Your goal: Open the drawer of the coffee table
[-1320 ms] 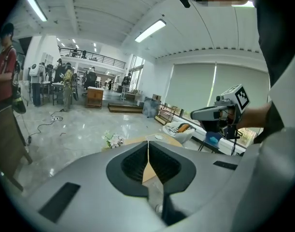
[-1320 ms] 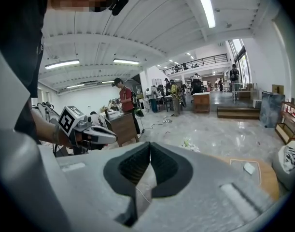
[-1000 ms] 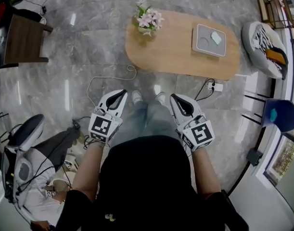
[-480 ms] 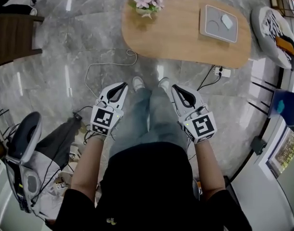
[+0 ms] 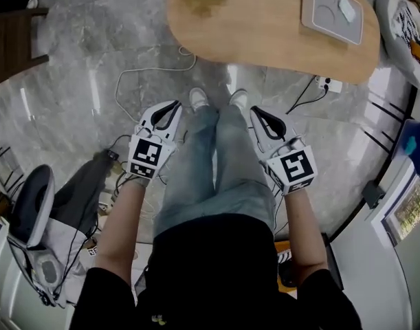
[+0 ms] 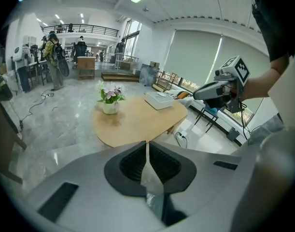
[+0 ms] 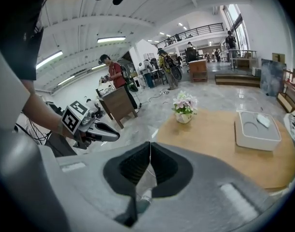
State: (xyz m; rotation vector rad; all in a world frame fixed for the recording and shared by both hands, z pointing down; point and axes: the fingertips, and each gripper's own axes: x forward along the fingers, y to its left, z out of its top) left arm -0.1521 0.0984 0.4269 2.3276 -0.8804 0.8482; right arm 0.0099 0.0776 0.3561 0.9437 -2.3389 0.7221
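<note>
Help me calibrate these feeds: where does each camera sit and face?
Head view: on the head, facing steeply down at coffee table; legs, forearms, left gripper, right gripper show.
Left gripper view: on left gripper, facing the table; right gripper shows.
Right gripper view: on right gripper, facing the table; left gripper shows.
Gripper views share flowers, tray.

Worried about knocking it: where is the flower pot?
In the right gripper view, the flower pot stands near the coffee table's left end, left of the tray.
</note>
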